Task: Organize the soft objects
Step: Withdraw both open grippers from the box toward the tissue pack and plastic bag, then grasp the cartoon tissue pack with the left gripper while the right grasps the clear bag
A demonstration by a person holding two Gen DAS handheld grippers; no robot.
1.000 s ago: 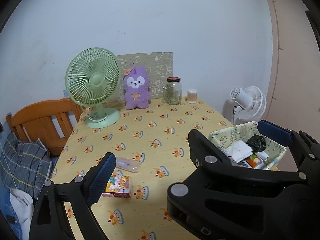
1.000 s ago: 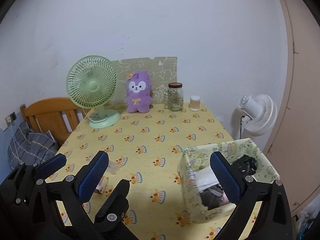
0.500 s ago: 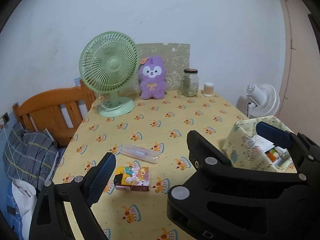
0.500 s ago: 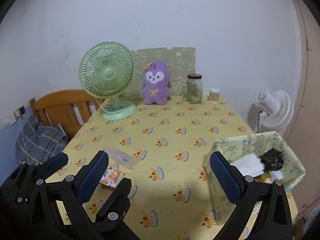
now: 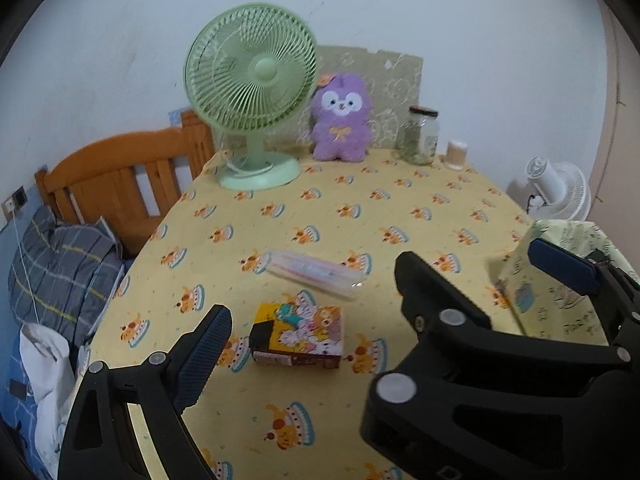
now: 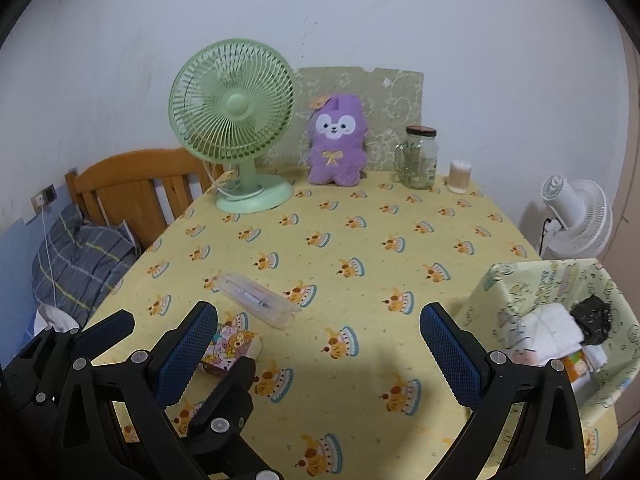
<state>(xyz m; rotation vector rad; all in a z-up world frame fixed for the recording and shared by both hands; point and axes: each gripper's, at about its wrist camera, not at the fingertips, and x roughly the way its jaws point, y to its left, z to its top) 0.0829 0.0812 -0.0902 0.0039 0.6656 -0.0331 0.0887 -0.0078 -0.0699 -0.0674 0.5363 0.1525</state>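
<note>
Yellow counter (image 5: 400, 216) fills the left view: left tongs (image 5: 376, 300) gape empty over the pack (image 5: 298, 334), perhaps tissues, beside the basket (image 5: 560, 312).

Right view: right tongs (image 6: 320, 350) open, empty; basket (image 6: 520, 280) part filled; plush (image 6: 336, 140) waits far back, open cloth between.

Purple plush toy (image 6: 336, 140) sits upright at the table's far edge.
</note>
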